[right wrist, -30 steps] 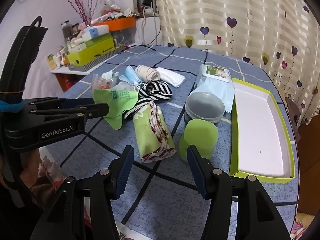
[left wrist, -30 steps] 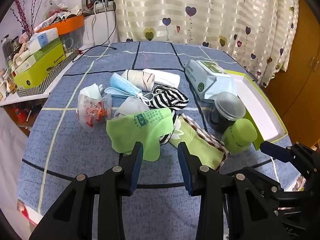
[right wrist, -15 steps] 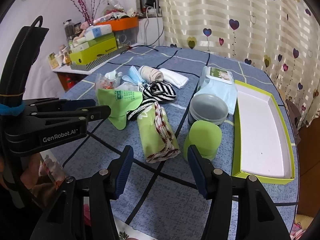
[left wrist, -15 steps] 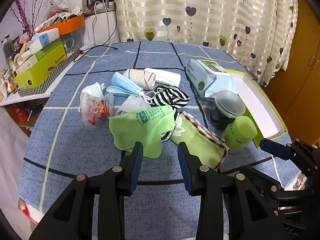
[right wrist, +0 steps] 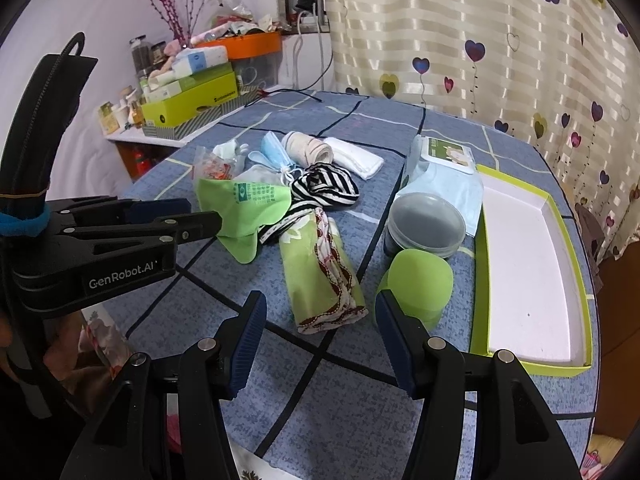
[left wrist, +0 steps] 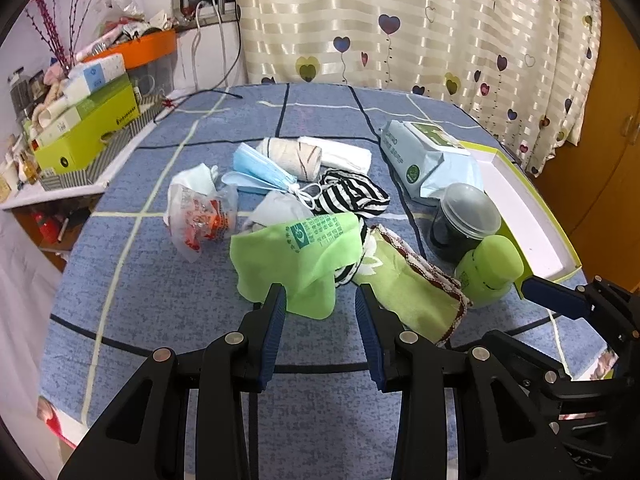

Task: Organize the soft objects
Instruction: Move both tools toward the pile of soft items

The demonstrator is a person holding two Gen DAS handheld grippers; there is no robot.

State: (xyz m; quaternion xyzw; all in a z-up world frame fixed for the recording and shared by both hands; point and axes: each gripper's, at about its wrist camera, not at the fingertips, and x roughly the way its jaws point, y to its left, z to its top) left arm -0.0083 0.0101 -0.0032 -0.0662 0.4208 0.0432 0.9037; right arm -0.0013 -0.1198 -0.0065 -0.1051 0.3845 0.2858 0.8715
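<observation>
I take this for a lived-in home, likely a bedroom or family room. Far behind the table (left wrist: 168, 320), with its blue plaid cloth, hangs a cream striped curtain (left wrist: 400, 24) printed with hearts. On the far left I see a cluttered side shelf (right wrist: 132, 136) stacked with green boxes (right wrist: 192, 100), an orange tub (right wrist: 244, 46), small jars and pink dried branches (right wrist: 168, 4), with white cables (left wrist: 212, 40) running down the wall. At the right edge stands a brown wooden wardrobe door (left wrist: 604, 128).
</observation>
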